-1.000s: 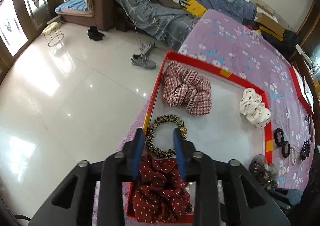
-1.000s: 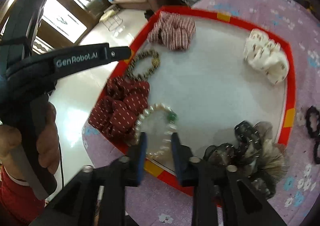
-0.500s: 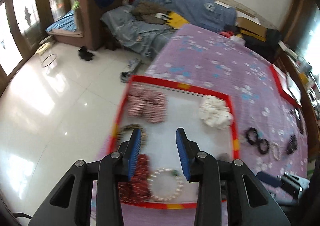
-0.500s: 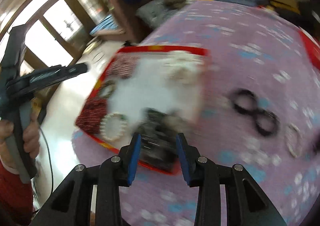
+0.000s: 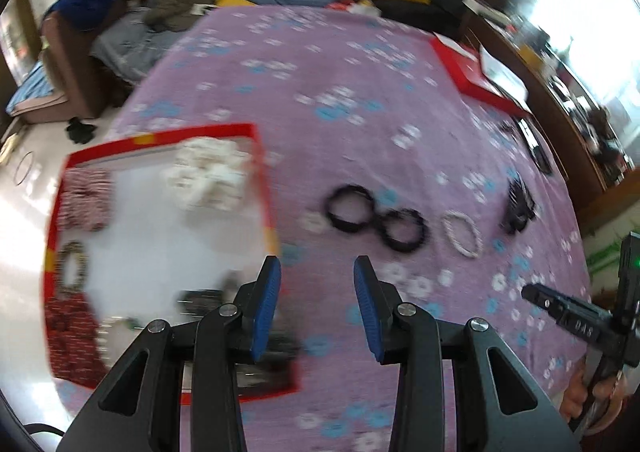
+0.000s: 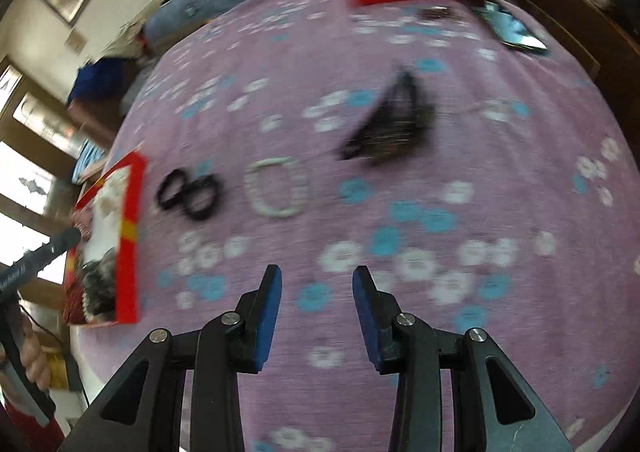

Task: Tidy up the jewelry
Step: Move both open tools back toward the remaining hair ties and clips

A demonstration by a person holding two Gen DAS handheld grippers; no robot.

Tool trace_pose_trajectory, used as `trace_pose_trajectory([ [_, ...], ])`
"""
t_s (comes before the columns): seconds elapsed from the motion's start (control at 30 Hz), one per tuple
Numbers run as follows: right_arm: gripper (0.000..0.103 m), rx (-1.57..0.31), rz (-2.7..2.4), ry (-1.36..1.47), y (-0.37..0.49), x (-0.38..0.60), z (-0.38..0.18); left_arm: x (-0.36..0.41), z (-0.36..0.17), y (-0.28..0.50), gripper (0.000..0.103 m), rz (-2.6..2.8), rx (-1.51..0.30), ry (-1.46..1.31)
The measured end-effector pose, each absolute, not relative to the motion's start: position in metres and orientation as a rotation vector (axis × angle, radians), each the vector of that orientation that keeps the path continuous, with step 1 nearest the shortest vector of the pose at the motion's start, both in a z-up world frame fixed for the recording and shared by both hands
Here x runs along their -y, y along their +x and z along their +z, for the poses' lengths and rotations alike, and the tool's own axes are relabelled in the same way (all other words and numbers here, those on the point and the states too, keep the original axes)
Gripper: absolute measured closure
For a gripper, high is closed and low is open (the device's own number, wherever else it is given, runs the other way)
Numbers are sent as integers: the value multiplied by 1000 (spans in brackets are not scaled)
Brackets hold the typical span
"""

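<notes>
Both hand-held grippers empty, jaws apart, just opening. Steer right hand-held gripper to pearl bracelet at centre-left of frame; slow down, straddle one bead strand, then close.

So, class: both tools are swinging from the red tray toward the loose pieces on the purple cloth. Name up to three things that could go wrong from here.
1. The two black hair ties touch each other, so a grab may lift both or drag one.
2. The white bead bracelet lies flat on the cloth; the right tool, open and empty, might pinch fabric.
3. Both views are blurred; the left tool could clip the tray's rim.
</notes>
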State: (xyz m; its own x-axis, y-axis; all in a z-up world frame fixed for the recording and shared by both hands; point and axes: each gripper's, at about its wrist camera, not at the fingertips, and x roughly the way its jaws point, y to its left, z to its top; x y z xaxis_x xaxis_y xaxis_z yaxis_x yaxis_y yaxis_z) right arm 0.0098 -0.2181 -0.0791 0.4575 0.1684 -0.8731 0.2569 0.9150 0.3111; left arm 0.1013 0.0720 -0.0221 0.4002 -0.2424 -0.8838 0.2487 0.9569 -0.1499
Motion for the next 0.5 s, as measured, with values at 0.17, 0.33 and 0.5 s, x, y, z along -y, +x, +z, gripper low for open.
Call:
trace_pose_trajectory([
  [0.17,60,-1098,-103,473,2,253,-86,-27,-37,96,67,-365,-1149,34],
  [0.33,60,-1103,-108,499,-1,278,-95,11,-49,97,67,-411,-1162,57],
  [0.5,60,-1083,-104,523,10,295,-93,47,-67,110,72,-442,-1188,82],
])
